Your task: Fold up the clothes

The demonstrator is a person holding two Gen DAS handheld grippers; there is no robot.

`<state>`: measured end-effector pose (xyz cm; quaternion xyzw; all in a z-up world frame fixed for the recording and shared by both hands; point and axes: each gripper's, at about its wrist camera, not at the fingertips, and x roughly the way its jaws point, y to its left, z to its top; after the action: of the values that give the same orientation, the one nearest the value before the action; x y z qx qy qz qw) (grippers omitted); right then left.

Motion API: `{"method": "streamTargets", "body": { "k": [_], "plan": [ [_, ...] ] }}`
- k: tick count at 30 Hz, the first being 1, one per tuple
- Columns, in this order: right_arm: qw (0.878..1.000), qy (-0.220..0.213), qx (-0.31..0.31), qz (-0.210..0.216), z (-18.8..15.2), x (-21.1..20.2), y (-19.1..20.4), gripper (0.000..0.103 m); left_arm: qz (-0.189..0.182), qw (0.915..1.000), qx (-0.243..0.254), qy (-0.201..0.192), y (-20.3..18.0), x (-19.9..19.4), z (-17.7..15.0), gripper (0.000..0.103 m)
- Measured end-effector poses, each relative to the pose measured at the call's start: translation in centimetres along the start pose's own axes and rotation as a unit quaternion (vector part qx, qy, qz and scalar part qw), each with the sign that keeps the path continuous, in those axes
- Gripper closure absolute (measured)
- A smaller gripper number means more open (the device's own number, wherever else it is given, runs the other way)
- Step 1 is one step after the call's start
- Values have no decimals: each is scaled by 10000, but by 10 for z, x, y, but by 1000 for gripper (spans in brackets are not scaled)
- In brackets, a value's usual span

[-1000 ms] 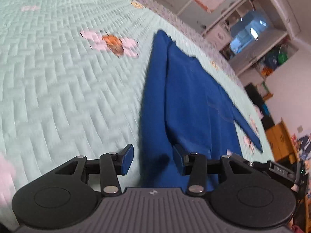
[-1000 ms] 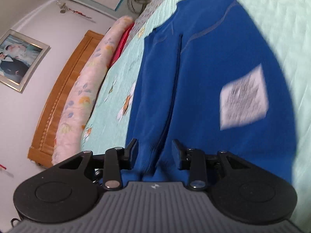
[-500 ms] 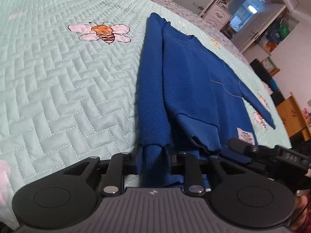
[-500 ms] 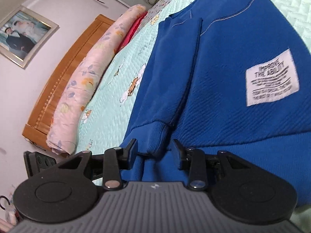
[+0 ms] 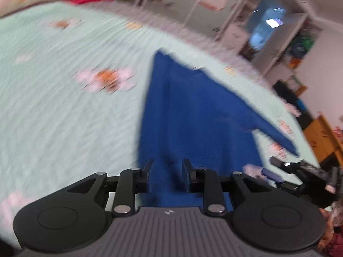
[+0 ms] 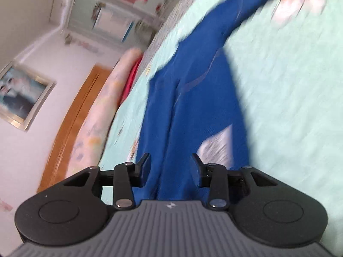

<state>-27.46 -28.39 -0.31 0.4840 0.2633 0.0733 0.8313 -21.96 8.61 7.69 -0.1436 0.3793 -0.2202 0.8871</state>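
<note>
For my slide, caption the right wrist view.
Open right gripper above a blue knit sweater on a mint quilted bedspread.

I had the left tongs (image 5: 167,167) spread apart, gripping nothing. My right tongs (image 6: 169,162) gaped wider, likewise empty; they also showed at the left camera's right edge.
</note>
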Motion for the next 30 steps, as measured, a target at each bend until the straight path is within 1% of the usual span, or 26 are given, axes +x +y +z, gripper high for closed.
{"method": "streamTargets", "body": {
  "k": [2, 3, 5, 7, 10, 11, 15, 18, 22, 25, 28, 30],
  "plan": [
    [9983, -533, 183, -123, 22, -18, -11, 61, -267, 9995, 190, -16, -19, 14, 8, 73],
    [9957, -836, 332, -223, 34, -27, -18, 60, -290, 9992, 277, 69, -26, 26, 10, 73],
    [9857, -1464, 608, -571, 59, -47, -35, 59, -200, 9984, 365, 385, -36, 55, 11, 73],
    [9725, -1987, 812, -903, 83, -64, -53, 58, -41, 9971, 273, 708, -38, 79, 9, 74],
    [9536, -2517, 1063, -1266, 113, -83, -83, 58, 85, 9956, 307, 883, -43, 88, 6, 74],
    [9480, -2648, 1176, -1320, 120, -86, -92, 58, 121, 9951, 329, 927, -45, 90, 6, 74],
    [9261, -3062, 1721, -1375, 143, -91, -127, 57, 263, 9927, 418, 1103, -53, 99, 3, 73],
    [9187, -3200, 1831, -1417, 153, -77, -141, 56, 388, 9912, 462, 1176, -59, 103, 3, 73],
    [9167, -3314, 1659, -1493, 162, -66, -155, 56, 384, 9904, 620, 1177, -78, 105, 7, 71],
    [9144, -3411, 1566, -1517, 174, -57, -157, 56, 366, 9896, 747, 1176, -94, 107, 9, 71],
    [9131, -3470, 1390, -1629, 185, -51, -159, 56, 329, 9882, 902, 1195, -112, 109, 12, 70],
    [9126, -3560, 1132, -1664, 187, -44, -161, 56, 299, 9857, 1072, 1264, -130, 115, 14, 65]
  ]
}}
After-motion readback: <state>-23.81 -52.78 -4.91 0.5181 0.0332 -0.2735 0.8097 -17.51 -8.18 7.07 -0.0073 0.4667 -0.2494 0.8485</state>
